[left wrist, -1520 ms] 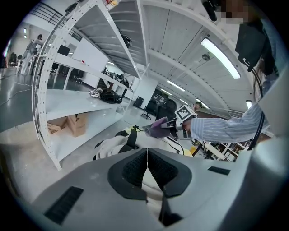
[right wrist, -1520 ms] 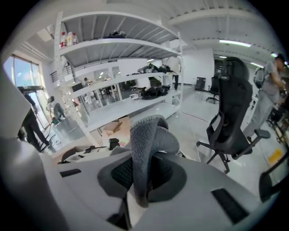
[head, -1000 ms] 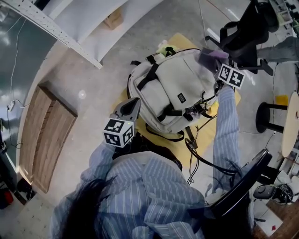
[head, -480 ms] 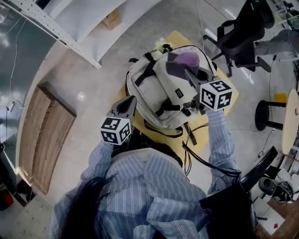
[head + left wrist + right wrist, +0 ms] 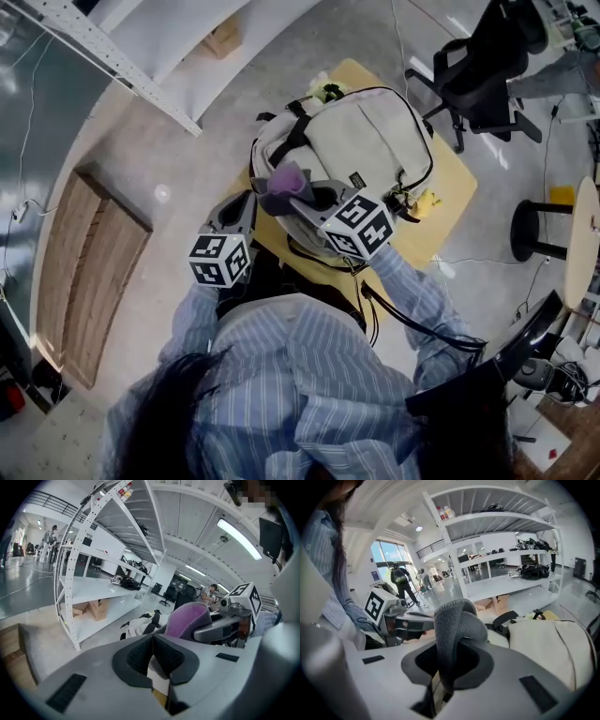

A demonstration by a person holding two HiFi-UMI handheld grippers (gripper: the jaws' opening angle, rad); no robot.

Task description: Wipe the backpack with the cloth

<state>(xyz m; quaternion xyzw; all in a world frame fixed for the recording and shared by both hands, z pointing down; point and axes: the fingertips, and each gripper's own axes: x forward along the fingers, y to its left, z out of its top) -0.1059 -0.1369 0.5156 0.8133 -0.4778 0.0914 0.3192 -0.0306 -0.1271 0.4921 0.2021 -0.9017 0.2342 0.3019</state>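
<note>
Lying across a yellow square wooden table [image 5: 452, 183], a beige fabric backpack [image 5: 366, 141] seems mid-wipe. By the table's near-left edge the right gripper [image 5: 302, 200] clenches a purple-grey fuzzy cloth [image 5: 284, 178] over its corner; the left gripper [image 5: 236, 210] sits closed, empty. Next, likely a pressed stroke across.

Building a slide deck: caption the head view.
Right gripper holds the cloth against the backpack, close beside the left gripper.
</note>
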